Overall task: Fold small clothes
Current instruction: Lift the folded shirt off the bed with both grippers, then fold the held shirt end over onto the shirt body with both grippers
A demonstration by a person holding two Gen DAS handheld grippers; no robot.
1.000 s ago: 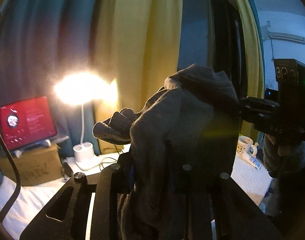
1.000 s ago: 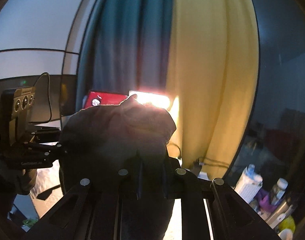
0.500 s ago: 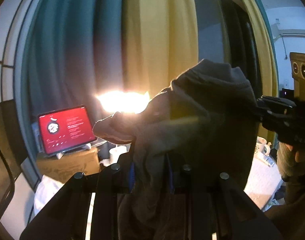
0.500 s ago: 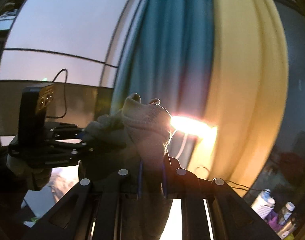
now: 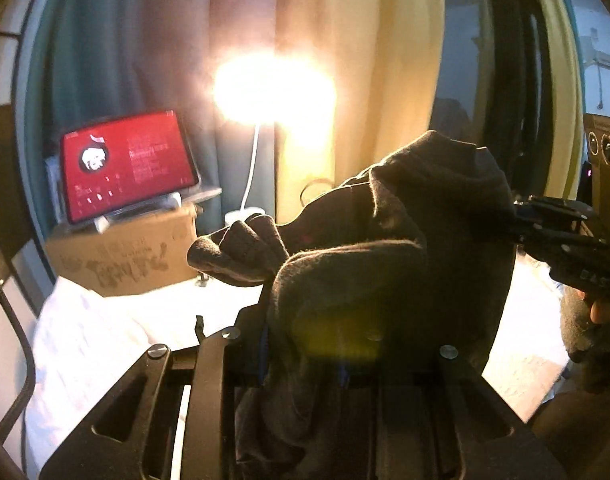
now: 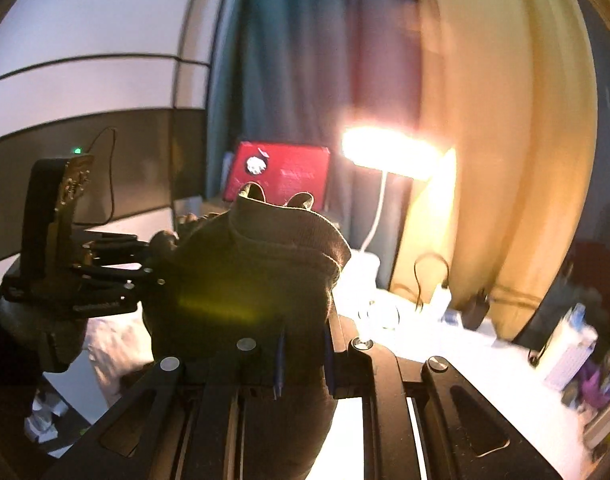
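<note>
Dark sock (image 5: 393, 264) is up in the air btwn the two grippers, above the white-covered counter (image 5: 117, 332), not touching it. Left gripper (image 5: 305, 364) has its jaws pinching one end of the sock; cloth bunches up over them & a loose fold sticks out to the left in the left wrist view. Right gripper (image 6: 303, 354) has jaws nearly together, pinching the other end, ribbed cuff (image 6: 289, 232) standing up above them. Each gripper shows in the other's view: right one at the far right edge w/ a hand (image 5: 597, 312) under it, left one at the left edge, also hand-held.

Behind: lit desk lamp (image 5: 273, 88), v. bright, glare washes out much of the scene. Red-screen tablet (image 5: 129, 164) propped on a cardboard box (image 5: 121, 256). Teal curtain (image 6: 273, 80) & yellow curtain (image 6: 505, 120) at the back. Bottles (image 6: 573, 344) at the right of the counter, blurred.
</note>
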